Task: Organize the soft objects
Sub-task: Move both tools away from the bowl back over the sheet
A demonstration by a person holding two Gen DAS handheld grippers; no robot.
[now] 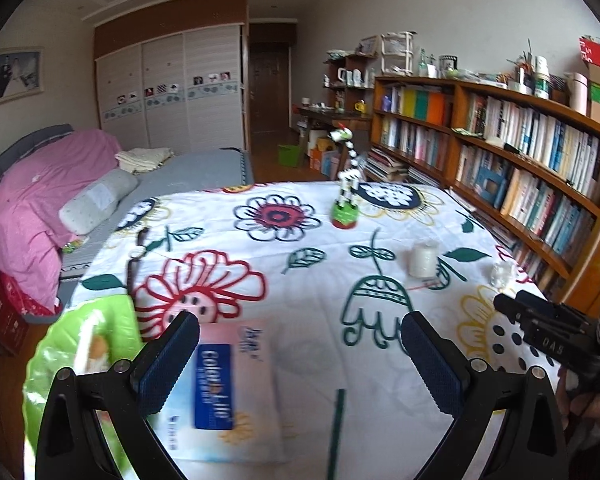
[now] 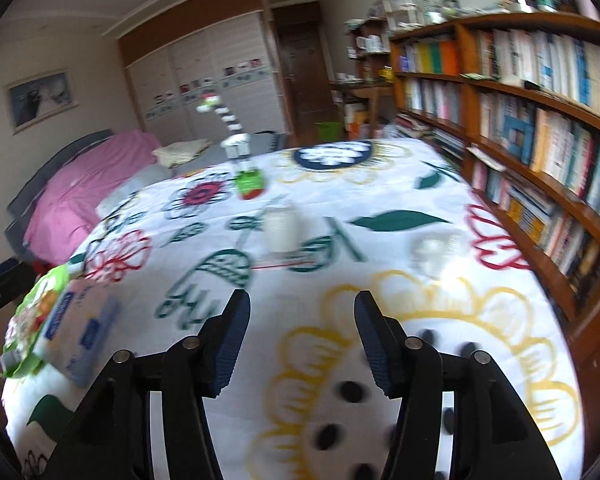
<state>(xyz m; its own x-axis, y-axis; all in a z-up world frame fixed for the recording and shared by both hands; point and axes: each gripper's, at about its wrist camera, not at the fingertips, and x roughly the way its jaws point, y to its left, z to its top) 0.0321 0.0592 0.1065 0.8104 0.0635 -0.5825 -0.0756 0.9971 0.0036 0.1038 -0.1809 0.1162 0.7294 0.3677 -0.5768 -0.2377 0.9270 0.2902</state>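
Tissue pack [image 1: 228,392] lies on the bench beside the green bag [image 1: 80,356], touching the left gripper's [image 1: 300,364] spread fingers [image 1: 168,364], while the right gripper's [image 2: 302,340] fingers [image 2: 232,344] sit apart, empty.

The right wrist view is smeared with motion: the white jar [image 2: 281,229] and the clear object [image 2: 434,254] at its 3 o'clock show no detail. In the left wrist view the tissue pack [image 1: 224,388] is blurred, its small print unreadable, its near left part behind a finger [image 1: 168,364]. The green bag [image 1: 80,360] runs behind the left tool [image 1: 300,364] at 8 o'clock. Book spines [image 1: 540,152] are too small to read.
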